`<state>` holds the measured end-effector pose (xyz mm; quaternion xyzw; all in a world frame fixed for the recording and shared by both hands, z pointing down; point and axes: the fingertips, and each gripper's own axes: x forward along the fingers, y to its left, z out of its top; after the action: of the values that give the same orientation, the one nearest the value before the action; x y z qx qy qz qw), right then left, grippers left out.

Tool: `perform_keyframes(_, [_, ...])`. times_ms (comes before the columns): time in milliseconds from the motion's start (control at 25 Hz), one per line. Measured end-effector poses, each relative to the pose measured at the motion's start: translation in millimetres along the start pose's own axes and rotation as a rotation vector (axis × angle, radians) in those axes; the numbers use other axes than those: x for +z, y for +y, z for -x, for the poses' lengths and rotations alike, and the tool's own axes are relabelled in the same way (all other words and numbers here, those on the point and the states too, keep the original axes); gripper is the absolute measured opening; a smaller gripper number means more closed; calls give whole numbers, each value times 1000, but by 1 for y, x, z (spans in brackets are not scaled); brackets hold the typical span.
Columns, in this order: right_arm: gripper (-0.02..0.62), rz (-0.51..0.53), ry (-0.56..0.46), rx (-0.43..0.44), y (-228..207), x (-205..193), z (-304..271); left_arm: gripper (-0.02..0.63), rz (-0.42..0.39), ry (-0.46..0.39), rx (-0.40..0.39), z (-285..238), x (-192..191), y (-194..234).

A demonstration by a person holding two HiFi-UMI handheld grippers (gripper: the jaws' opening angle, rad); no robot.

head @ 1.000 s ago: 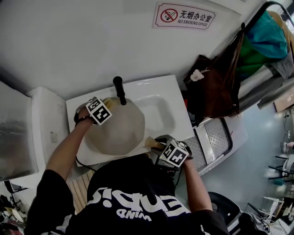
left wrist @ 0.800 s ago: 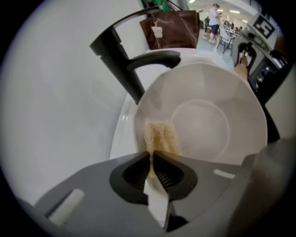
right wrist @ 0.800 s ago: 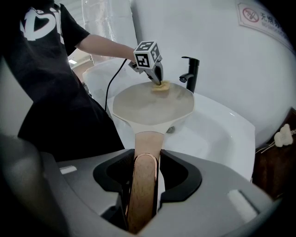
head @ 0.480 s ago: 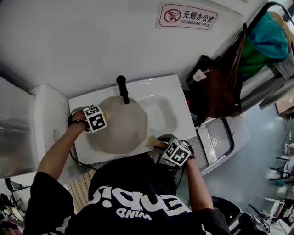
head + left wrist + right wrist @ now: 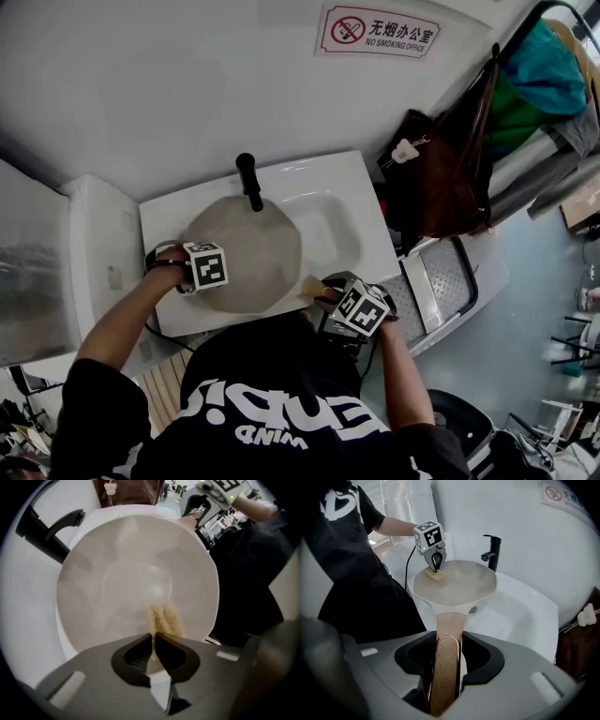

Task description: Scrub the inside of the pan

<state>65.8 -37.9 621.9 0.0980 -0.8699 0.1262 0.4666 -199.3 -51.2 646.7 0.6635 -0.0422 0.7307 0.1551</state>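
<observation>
Since the earlier frame, the left hand-held gripper (image 5: 153, 641) has slid from the far-left rim of the pan (image 5: 248, 246) to its near side, pinching a soft sponge (image 5: 164, 618) against the inside. The right hand-held gripper (image 5: 447, 653) clamps the stiff wooden handle (image 5: 449, 623), the proper hold, keeping the pan over the white washbasin (image 5: 349, 202). The coating looks slippery. A black faucet (image 5: 248, 181) stands behind.

Office washroom: a no-smoking-office sign (image 5: 378, 32) above a white basin (image 5: 345, 176) with faucet (image 5: 248, 180).
</observation>
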Motion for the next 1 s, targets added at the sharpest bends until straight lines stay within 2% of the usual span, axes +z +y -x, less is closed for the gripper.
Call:
perform_keyframes(200, [176, -3, -1, -5, 0, 2, 1, 21, -43, 41, -80, -13, 10, -22])
perform_keyframes(400, [176, -14, -3, -10, 1, 2, 1, 21, -12, 37, -212, -15, 25, -49])
perform_keyframes(560, [175, -20, -8, -12, 1, 2, 1, 21, -40, 0, -212, -22, 48, -54])
perform_keyframes(720, [175, -24, -9, -18, 1, 3, 1, 21, -6, -88, -233, -31, 78, -58])
perform_keyframes(1000, [175, -30, -15, -17, 3, 6, 2, 21, -14, -173, -157, -40, 110, -46])
